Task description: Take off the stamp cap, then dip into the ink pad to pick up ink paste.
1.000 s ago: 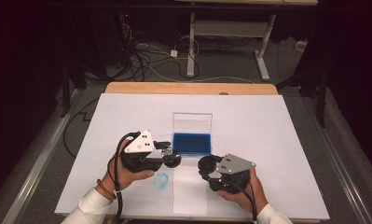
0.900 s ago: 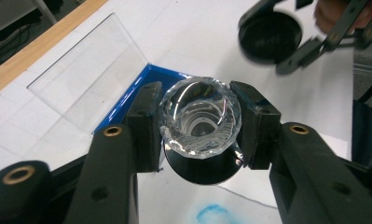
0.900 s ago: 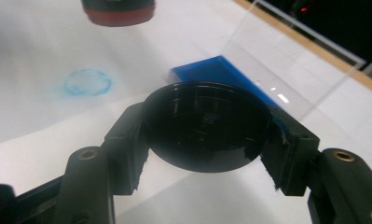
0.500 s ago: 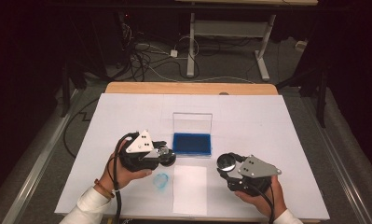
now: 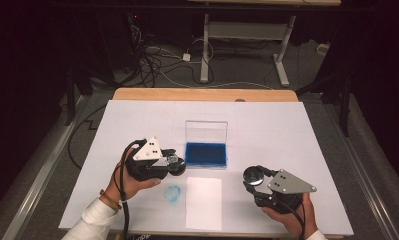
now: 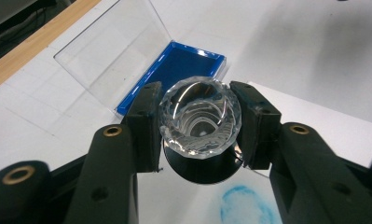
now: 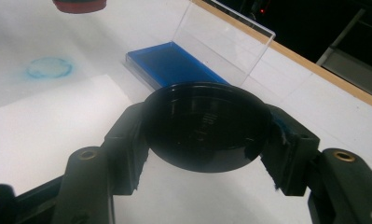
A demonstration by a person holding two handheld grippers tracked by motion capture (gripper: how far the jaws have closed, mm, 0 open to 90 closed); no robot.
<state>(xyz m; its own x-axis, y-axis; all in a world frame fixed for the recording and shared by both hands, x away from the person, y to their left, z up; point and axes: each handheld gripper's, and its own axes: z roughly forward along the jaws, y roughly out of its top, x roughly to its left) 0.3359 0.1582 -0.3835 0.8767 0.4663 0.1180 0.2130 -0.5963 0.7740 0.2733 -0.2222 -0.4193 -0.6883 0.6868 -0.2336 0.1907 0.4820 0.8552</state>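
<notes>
My left gripper (image 5: pixel 174 163) is shut on a stamp (image 5: pixel 176 160) just left of the ink pad, above the table. In the left gripper view the stamp (image 6: pixel 200 116) has a clear faceted knob over a black round base, and the pads press on it from both sides. At the front right, my right gripper (image 5: pixel 253 176) is shut on a round black cap (image 5: pixel 252 175). That cap (image 7: pixel 204 126) sits flat between the jaws in the right gripper view. A blue ink pad (image 5: pixel 206 154) lies in the middle with its clear lid (image 5: pixel 206 134) standing open behind it.
A white sheet of paper (image 5: pixel 204 202) lies near the front edge, between the hands. Left of it is a round blue ink mark (image 5: pixel 173 194) on the white table cover (image 5: pixel 297 130). The wooden table edge (image 5: pixel 202 94) runs along the back.
My right gripper has carried the black cap to the right, away from the left gripper and off the paper. The left gripper has stayed where it was with the stamp.
</notes>
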